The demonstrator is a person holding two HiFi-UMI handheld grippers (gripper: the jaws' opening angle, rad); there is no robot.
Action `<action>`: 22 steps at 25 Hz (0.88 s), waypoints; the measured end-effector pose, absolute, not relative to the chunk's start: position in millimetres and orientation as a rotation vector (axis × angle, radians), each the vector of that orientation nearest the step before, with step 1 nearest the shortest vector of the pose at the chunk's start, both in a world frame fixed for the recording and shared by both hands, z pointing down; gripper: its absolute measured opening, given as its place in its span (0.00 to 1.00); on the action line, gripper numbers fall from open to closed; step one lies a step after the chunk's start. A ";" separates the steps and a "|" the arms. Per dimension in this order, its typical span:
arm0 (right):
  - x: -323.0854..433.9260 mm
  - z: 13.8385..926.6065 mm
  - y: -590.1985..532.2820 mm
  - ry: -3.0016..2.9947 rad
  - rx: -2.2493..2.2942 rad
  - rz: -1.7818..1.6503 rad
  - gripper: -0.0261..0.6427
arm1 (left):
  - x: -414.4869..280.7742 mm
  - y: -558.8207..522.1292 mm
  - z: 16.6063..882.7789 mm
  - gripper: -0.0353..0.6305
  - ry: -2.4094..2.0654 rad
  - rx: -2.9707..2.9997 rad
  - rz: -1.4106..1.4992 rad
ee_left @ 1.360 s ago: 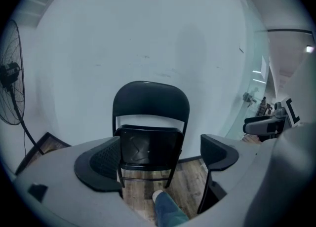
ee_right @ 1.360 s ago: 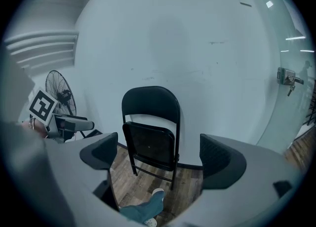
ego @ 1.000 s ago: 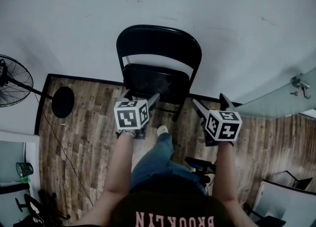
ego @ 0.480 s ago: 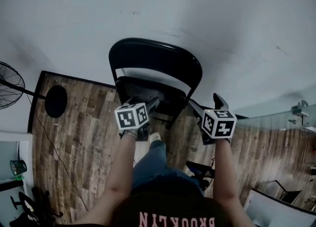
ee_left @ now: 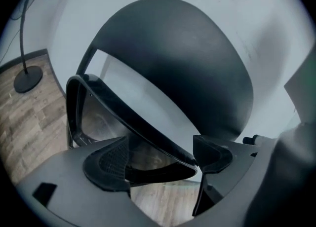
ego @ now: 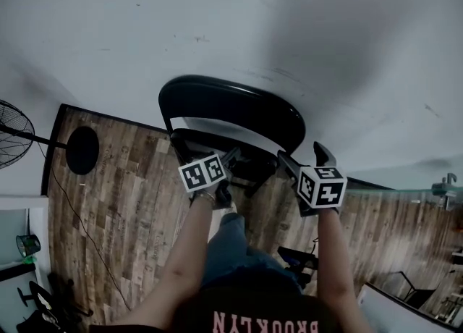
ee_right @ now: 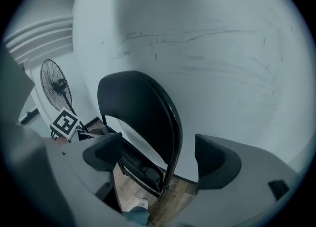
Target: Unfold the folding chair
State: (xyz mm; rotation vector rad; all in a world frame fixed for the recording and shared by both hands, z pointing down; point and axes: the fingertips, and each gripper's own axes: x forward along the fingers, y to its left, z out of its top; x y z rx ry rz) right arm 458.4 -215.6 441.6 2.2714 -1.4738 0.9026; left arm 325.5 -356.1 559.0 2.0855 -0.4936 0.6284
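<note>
A black folding chair [ego: 231, 107] stands folded against the white wall, its seat [ego: 246, 158] tipped up under the rounded backrest. My left gripper [ego: 217, 158] is at the seat's lower left edge. In the left gripper view the seat's rim [ee_left: 148, 132] runs between the pads [ee_left: 106, 164] of the left gripper [ee_left: 159, 159]. Its jaws have just been closing, and a gap still shows at the pads. My right gripper [ego: 304, 158] hangs open beside the chair's right side. The side tube [ee_right: 173, 137] shows between the right gripper's [ee_right: 160, 156] jaws but farther off; those jaws have closed a little too.
A floor fan [ego: 13, 130] with a round black base [ego: 82, 149] stands at the left on the wooden floor [ego: 123, 201]. The person's leg and shoe [ego: 230, 216] are just in front of the chair. A glass panel [ego: 419, 194] lies at the right.
Both grippers have moved forward and down toward the chair. The left one has rolled and now has the seat's rim between its jaws; the right one has come up beside the chair's right side.
</note>
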 end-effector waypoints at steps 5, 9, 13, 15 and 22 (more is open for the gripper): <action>472.6 437.9 -229.0 -1.486 2.275 0.871 0.72 | 338.8 -356.8 583.9 0.61 -0.487 1.931 0.577; 479.8 436.7 -231.9 -1.480 2.276 0.859 0.69 | 349.3 -355.6 594.1 0.52 -0.498 1.827 0.512; 483.3 437.6 -234.4 -1.483 2.261 0.853 0.67 | 360.4 -355.8 598.5 0.44 -0.516 1.783 0.472; 484.2 438.1 -235.8 -1.487 2.250 0.854 0.66 | 363.5 -355.8 600.0 0.39 -0.537 1.773 0.475; 486.0 431.8 -250.3 -1.539 2.196 0.803 0.59 | 366.0 -357.4 598.4 0.29 -0.587 1.746 0.458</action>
